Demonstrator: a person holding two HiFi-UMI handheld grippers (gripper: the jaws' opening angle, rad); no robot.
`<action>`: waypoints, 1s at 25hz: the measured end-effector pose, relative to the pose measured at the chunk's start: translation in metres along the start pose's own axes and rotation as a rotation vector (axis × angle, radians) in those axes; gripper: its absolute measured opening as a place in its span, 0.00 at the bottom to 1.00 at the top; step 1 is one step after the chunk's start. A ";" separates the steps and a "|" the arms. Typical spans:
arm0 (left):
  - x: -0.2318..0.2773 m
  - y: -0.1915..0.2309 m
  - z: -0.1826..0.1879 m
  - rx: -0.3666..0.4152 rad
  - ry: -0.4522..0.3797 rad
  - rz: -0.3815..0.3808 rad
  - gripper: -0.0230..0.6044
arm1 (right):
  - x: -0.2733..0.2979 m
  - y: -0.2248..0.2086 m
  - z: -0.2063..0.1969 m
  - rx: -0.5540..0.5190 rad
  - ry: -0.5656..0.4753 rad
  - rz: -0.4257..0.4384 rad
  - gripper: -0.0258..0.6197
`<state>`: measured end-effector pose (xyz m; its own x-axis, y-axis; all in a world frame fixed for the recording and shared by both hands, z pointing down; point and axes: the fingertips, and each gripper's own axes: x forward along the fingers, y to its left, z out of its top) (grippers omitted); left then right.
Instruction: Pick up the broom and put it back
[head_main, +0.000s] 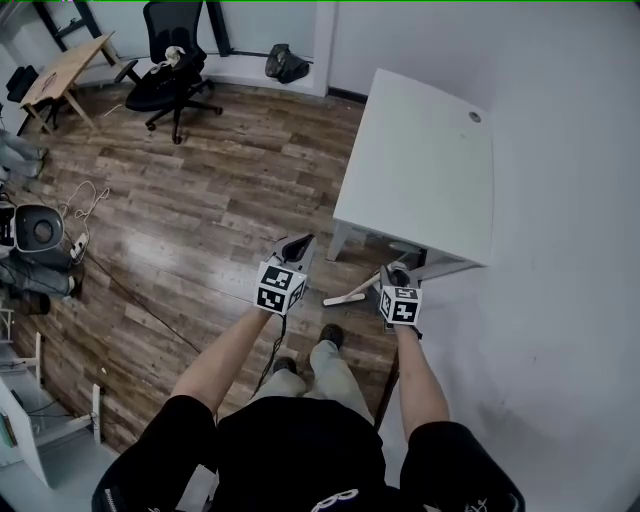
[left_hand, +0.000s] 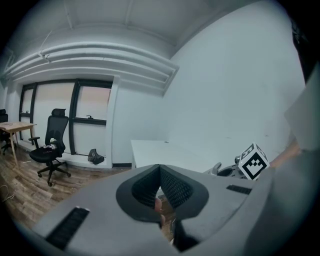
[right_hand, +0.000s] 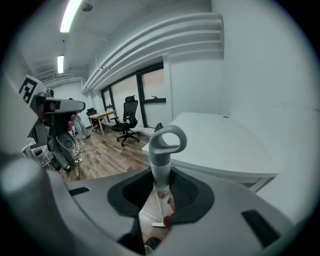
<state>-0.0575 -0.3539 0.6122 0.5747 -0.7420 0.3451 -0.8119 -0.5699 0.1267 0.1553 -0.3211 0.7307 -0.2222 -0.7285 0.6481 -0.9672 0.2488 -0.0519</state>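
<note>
Beside the near corner of the white desk, the broom is upright in the right hand-held gripper. The jaws are closed on its pale shaft just under the grey loop at the top. Its white head hangs low beside the desk's leg; I cannot tell whether it touches the wood floor.

The left hand-held gripper is level with the desk's near edge, its pads meeting at the tips with nothing between them.

The broom looks light and stiff, but it is long, so the head will likely swing when it is carried from the top. The smooth plastic shaft may twist or slide in the pads, though the loop should act as a stop. A second hold lower on the shaft would steady it.

The only container is a dark bag on the floor by the wall beyond the desk's far end, and its contents are not visible.
</note>
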 end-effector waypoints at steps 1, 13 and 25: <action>-0.008 0.000 0.000 -0.002 -0.007 -0.001 0.05 | -0.008 0.006 0.000 -0.002 -0.007 -0.002 0.21; -0.105 -0.011 0.010 -0.031 -0.075 -0.027 0.05 | -0.101 0.056 0.035 0.015 -0.161 -0.067 0.21; -0.172 -0.002 0.006 -0.001 -0.036 -0.024 0.05 | -0.186 0.100 0.084 0.003 -0.296 -0.093 0.21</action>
<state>-0.1538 -0.2274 0.5471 0.5973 -0.7405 0.3081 -0.7979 -0.5874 0.1353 0.0895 -0.2146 0.5414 -0.1591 -0.9024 0.4006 -0.9852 0.1713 -0.0053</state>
